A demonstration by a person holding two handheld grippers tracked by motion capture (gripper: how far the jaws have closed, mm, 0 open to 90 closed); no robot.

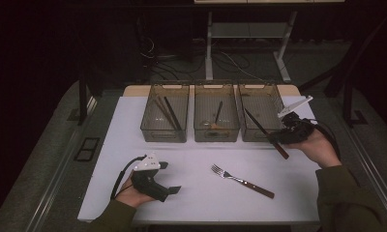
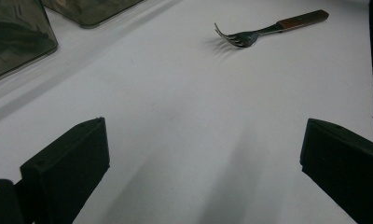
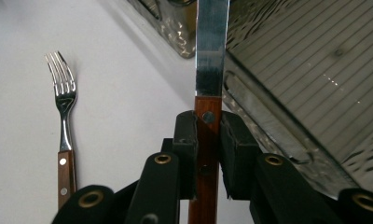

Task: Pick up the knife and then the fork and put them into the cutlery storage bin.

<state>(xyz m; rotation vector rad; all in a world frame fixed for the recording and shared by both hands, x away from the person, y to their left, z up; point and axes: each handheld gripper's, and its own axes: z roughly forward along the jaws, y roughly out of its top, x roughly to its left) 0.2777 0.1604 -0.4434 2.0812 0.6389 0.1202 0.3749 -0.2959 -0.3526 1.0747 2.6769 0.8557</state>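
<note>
White bench [image 1: 196,188] carries three clear bins; the right bin [image 1: 274,94] sits nearest the work. Right gripper [image 1: 284,134] has its jaws clamped on the wooden handle of a knife [image 3: 211,56], blade tip angled over that bin's front wall. Best to lift the tip clear, then lower it in flat. Left gripper [image 2: 203,163] rests with jaws apart, well short of the fork [image 1: 241,181].

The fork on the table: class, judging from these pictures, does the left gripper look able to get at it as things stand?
Probably yes. The left gripper is open and empty, the fork lies alone on the table, and bare surface runs between them. The right gripper holds the knife away by the bins.
</note>
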